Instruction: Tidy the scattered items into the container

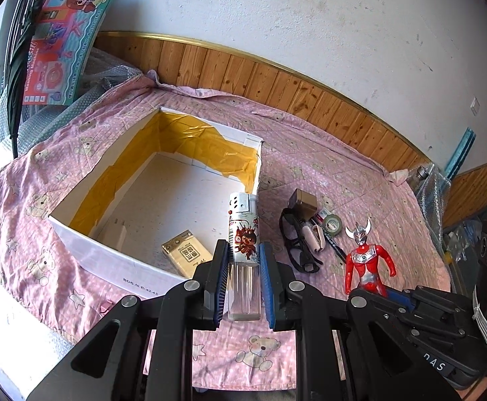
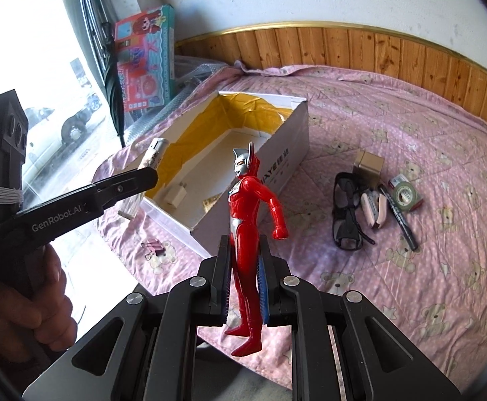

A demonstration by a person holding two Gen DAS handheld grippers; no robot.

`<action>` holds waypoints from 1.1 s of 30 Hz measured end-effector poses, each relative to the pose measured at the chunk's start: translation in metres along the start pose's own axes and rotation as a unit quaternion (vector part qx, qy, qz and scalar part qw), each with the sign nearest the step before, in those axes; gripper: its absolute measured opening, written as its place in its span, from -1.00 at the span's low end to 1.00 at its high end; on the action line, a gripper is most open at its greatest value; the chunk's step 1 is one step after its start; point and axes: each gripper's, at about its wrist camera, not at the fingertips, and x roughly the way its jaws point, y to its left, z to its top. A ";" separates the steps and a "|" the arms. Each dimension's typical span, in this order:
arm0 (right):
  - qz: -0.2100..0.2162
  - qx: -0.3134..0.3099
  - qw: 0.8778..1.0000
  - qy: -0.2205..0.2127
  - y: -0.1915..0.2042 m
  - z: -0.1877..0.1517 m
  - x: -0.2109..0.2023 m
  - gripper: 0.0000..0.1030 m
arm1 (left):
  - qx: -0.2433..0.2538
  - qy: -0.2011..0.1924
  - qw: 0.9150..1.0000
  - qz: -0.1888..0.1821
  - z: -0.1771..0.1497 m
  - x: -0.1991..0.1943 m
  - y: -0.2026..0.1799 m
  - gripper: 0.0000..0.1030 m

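Note:
My left gripper [image 1: 243, 246] is shut on a tall lighter [image 1: 242, 220] with a clear tank and a cartoon print, held upright at the near right corner of the white box [image 1: 86, 240] lined with yellow tape. A yellow pack [image 1: 188, 254] and a white plug [image 1: 118, 234] lie inside the box. My right gripper [image 2: 245, 242] is shut on the legs of a red and silver toy figure [image 2: 247, 207], held upright in front of the box [image 2: 287, 153]. In the right wrist view the left gripper [image 2: 150, 173] and the lighter [image 2: 155, 153] hang over the box's left side.
Black glasses [image 2: 347, 214], a pink stapler [image 2: 372, 209], a pen [image 2: 399, 217], a tape roll [image 2: 405, 195] and a small brown box [image 2: 369, 163] lie on the pink cloth right of the box. A pink binder clip [image 2: 153, 247] lies near its front. A toy carton [image 2: 146, 63] and umbrella [image 2: 111, 77] lean behind.

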 end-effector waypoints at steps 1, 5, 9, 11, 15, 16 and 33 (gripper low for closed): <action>0.002 -0.003 1.000 0.000 0.003 0.002 0.002 -0.73 | 0.000 -0.001 1.000 0.001 0.001 0.000 0.002 -0.63; 0.009 -0.012 1.000 -0.002 0.012 0.012 0.007 -0.73 | -0.001 -0.002 1.000 0.006 0.008 0.002 0.005 -0.63; 0.017 -0.020 1.000 -0.005 0.020 0.022 0.012 -0.72 | 0.000 -0.006 1.000 0.009 0.016 0.003 0.009 -0.63; 0.020 -0.023 1.000 -0.006 0.023 0.027 0.015 -0.72 | 0.000 -0.006 1.000 0.011 0.020 0.005 0.010 -0.63; 0.026 -0.031 0.999 -0.009 0.029 0.039 0.022 -0.72 | -0.001 -0.004 1.000 0.015 0.027 0.009 0.016 -0.63; 0.028 -0.033 0.999 -0.010 0.030 0.042 0.023 -0.72 | -0.002 -0.004 1.000 0.015 0.029 0.010 0.017 -0.63; 0.059 -0.047 0.997 0.000 0.040 0.078 0.060 -0.72 | -0.009 0.013 0.999 0.041 0.054 0.036 0.041 -0.63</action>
